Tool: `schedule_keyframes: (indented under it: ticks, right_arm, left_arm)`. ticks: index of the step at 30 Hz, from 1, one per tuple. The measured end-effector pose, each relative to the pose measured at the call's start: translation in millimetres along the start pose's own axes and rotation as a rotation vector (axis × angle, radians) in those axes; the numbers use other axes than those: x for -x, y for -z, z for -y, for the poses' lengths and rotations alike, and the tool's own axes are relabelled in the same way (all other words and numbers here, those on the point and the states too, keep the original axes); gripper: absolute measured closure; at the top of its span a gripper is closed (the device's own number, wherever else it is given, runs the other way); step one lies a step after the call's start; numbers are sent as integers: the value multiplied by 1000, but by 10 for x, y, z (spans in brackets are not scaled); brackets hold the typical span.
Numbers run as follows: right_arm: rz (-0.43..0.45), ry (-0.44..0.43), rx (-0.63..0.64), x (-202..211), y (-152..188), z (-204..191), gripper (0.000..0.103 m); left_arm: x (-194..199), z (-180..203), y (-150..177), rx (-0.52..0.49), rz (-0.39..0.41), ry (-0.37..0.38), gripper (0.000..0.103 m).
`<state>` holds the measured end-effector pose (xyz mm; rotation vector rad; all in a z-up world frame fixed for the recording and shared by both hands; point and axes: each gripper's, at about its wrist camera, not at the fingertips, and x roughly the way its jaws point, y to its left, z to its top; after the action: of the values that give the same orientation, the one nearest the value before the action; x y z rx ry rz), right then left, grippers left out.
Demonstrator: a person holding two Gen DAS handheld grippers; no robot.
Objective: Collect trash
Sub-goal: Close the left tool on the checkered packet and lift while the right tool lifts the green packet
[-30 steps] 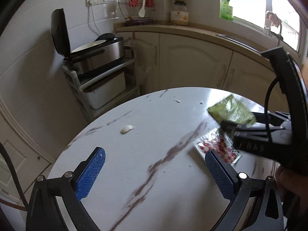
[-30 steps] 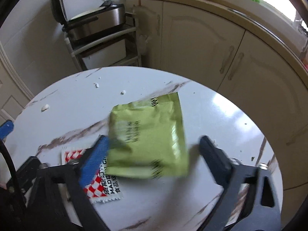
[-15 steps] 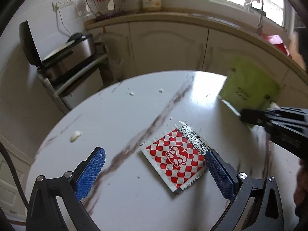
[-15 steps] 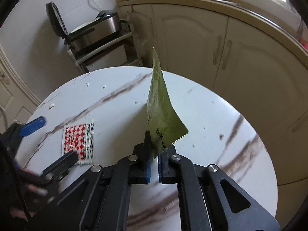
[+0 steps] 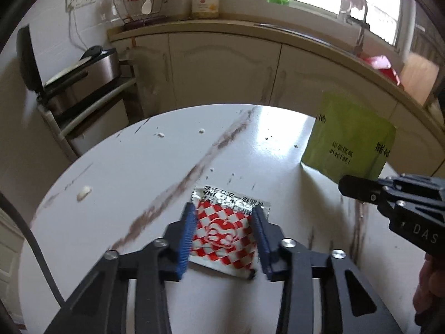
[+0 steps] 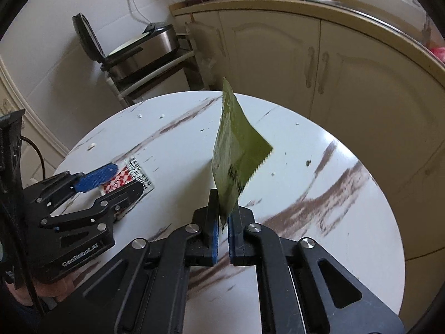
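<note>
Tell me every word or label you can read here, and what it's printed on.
"GenRobot.AI": black body of the left gripper.
"DAS", partly cut off: black body of the right gripper.
Black Chinese characters on the green foil packet: too blurred.
Black print on the red-and-white checkered sachet: too small.

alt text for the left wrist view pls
The left gripper straddles a red checked packet lying on a white marble table, jaws not yet shut. At right, the right gripper holds a green packet up.
</note>
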<state>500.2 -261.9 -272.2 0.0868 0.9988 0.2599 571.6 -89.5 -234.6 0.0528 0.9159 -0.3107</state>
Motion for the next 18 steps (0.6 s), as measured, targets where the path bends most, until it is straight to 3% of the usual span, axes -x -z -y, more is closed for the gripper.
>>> schedule_keyframes:
  ticks: [2, 3, 9, 11, 13, 14, 18]
  right_arm:
    - [4, -2, 1, 52, 38, -22, 97]
    - [7, -5, -3, 81, 58, -27, 97]
    - [15, -10, -17, 205, 157, -37, 97]
    - [16, -11, -15, 242, 182, -48, 97]
    - [17, -10, -16, 269, 194, -41, 97]
    - [17, -10, -17, 276, 199, -39, 97]
    - [20, -10, -15, 312, 214, -27, 97]
  left_arm:
    - [51, -81, 46, 20, -5, 30, 89]
    - [53, -114, 55, 23, -8, 43, 100]
    - [195, -156, 159, 0, -14, 46, 99]
    - [233, -125, 167, -24, -11, 21, 84]
    - [229, -66, 186, -47, -4, -16, 16]
    - [267, 0, 207, -54, 15, -37, 7]
    - [224, 92, 230, -62, 12, -20, 5]
